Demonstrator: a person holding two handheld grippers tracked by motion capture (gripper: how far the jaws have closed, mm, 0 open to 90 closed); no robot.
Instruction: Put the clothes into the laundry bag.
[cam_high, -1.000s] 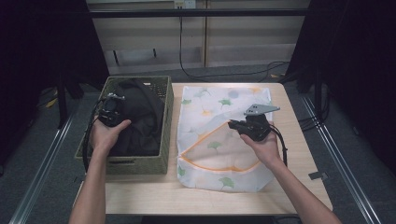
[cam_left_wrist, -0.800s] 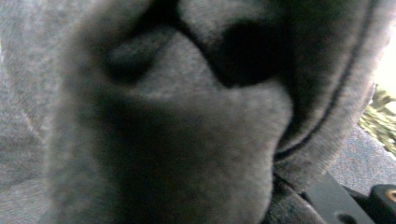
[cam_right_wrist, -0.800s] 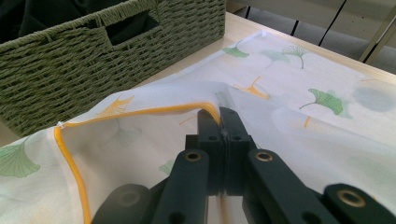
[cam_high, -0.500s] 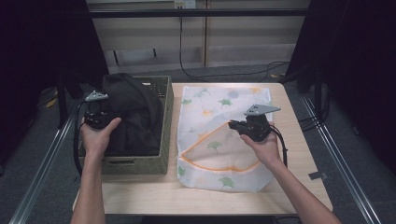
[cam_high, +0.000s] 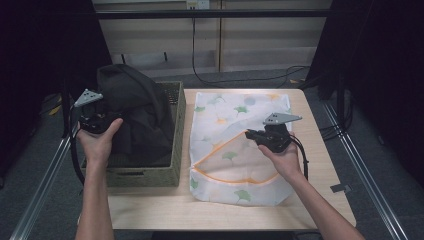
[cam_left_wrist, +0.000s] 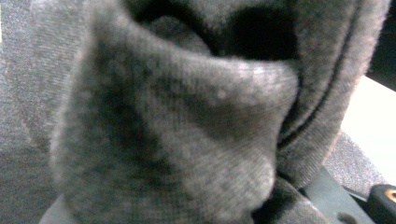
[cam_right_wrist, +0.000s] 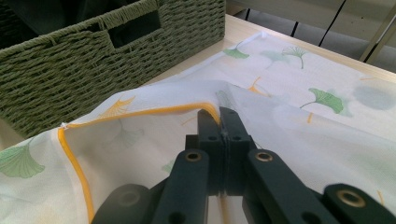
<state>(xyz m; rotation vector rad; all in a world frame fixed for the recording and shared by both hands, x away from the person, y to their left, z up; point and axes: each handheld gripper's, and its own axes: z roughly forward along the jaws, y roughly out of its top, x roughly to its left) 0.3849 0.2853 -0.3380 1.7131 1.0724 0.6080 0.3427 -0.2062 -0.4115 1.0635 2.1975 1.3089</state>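
Observation:
A dark grey knit garment rises in a heap out of the green woven basket at the table's left. My left gripper is at its left side, shut on the cloth, its tips buried in the folds. In the left gripper view the garment hangs close in front of the camera and hides the jaws. A white mesh laundry bag printed with green and yellow leaves lies to the right of the basket. My right gripper is shut on the bag's orange-trimmed opening edge and holds it raised.
The basket stands right beside the bag on a light wooden table. Black cables run on the floor behind the table, and metal rails flank it. Dark curtains close in both sides.
My left hand has risen and shifted left, pulling the dark garment up out of the basket. The right hand and the bag edge have stayed put.

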